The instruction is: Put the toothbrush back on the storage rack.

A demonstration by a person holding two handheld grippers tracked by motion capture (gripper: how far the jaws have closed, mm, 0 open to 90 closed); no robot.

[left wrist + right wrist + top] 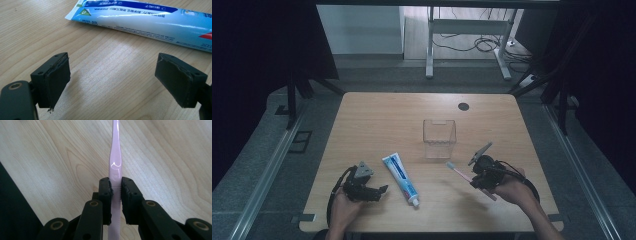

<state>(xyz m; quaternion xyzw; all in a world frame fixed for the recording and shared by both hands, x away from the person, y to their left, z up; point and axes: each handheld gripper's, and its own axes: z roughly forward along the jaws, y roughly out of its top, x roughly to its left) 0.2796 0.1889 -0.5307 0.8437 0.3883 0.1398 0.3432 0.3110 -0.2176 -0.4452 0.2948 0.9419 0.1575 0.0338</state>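
1. Dark curtains frame a pale wooden table (377, 115), with a grey floor, a white wall and a metal desk frame with loose cables beyond its far edge.
2. On the table's near right, the person's right hand (512, 189) holds the right gripper (476, 175), which is tilted toward the table's middle.
3. That gripper's jaws are clamped on the handle of a pink toothbrush (460, 173); in the right gripper view the two black pads (106, 195) press the handle from both sides, and the toothbrush (115, 165) runs straight ahead above the wood grain.
4. From the high view, the toothbrush's pale head points toward the table's centre and lies just short of a clear plastic box (439, 138), while the handle's other end sticks out behind the jaws toward the near edge.
5. The clear box stands upright near the middle of the table; a small dark round mark (463, 106) sits on the wood farther back.
6. A blue-and-white toothpaste tube (400, 178) lies flat between the two grippers, its white cap toward the near edge.
7. The left hand (343, 210) holds the left gripper (379, 191) low at the near left, just beside the tube.
8. Its jaws stand wide apart with bare wood between them; in the left gripper view the toothpaste tube (140, 22) lies across the top, beyond the pads (60, 80) and not touching them.
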